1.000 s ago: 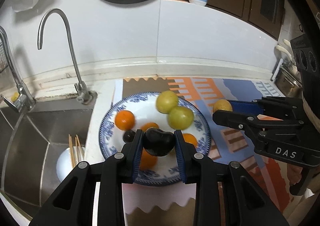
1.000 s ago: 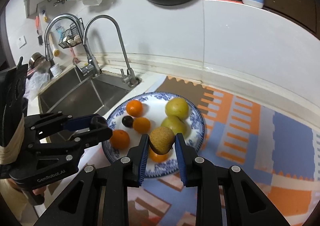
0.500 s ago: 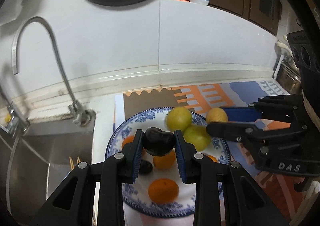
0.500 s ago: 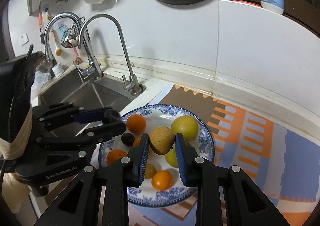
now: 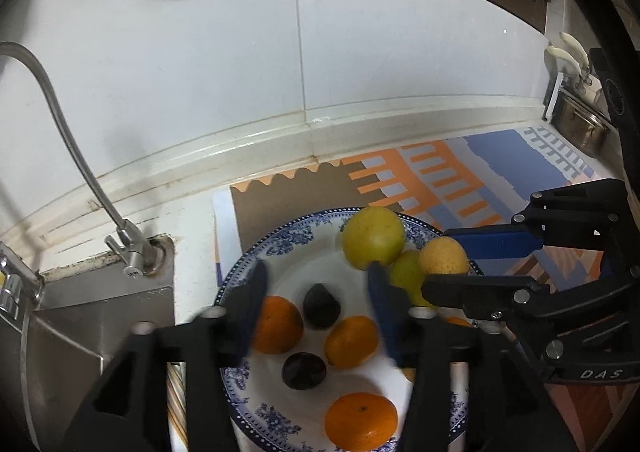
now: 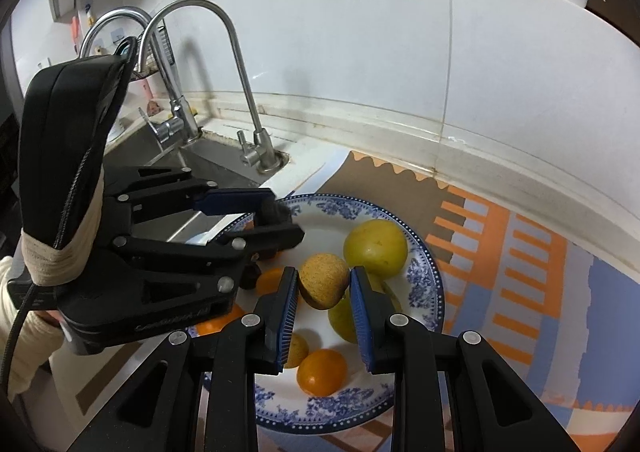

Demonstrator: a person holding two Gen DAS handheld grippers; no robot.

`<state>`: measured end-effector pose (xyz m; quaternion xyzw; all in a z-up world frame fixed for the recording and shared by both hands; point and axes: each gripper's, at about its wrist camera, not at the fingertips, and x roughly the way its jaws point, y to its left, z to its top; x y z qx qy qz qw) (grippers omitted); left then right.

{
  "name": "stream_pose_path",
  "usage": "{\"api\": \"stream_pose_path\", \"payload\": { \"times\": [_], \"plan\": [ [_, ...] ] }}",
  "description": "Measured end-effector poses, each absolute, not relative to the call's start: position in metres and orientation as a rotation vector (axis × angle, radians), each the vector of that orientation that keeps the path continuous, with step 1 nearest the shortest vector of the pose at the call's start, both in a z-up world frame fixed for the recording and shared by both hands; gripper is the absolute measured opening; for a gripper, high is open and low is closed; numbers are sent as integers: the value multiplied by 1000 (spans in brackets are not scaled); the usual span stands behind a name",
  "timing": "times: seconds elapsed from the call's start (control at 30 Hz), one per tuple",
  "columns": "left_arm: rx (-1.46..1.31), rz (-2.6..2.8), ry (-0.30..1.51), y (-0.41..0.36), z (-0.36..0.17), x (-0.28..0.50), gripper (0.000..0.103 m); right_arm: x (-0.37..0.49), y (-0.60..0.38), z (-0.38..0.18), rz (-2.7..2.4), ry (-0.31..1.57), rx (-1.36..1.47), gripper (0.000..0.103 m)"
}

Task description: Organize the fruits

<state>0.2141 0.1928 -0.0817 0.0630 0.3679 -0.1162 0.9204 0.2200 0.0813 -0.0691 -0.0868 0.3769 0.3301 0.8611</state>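
Sink [image 5: 80,324]: at the bench's left end, with two taps [image 6: 224,64] curving over it.
My left hand-held gripper [image 5: 316,284]: jaws spread and blurred, having just been opening; pads touch nothing.
Dark plum [image 5: 321,305]: lies on the plate in the gap between my left fingers, free of both.
Plate [image 5: 280,248]: blue-patterned, on the patterned mat [image 5: 460,172] near the bench's back edge, just right of the sink.
Fruit count on the plate: three oranges [image 5: 276,326] in the left wrist view, two dark plums, two yellow-green round fruits [image 5: 374,236], one small tan fruit [image 6: 296,350] by my right gripper's finger.
My right hand-held gripper [image 6: 324,288]: pinching a brown kiwi [image 6: 323,286] between its blue pads, held over the plate's middle.
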Motion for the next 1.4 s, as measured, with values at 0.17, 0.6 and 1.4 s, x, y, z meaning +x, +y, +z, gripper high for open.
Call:
{"api": "stream_pose_path", "payload": {
  "times": [0.17, 0.6, 1.4],
  "plan": [
    [142, -178, 744, 200, -77, 204, 59, 219, 82, -67, 675, 784, -188, 38],
    [40, -19, 695, 188, -42, 141, 85, 188, 49, -42, 588, 718, -145, 55],
    [44, 22, 580, 111, -10, 16, 103, 50, -70, -9, 256, 645, -43, 85]
  ]
}}
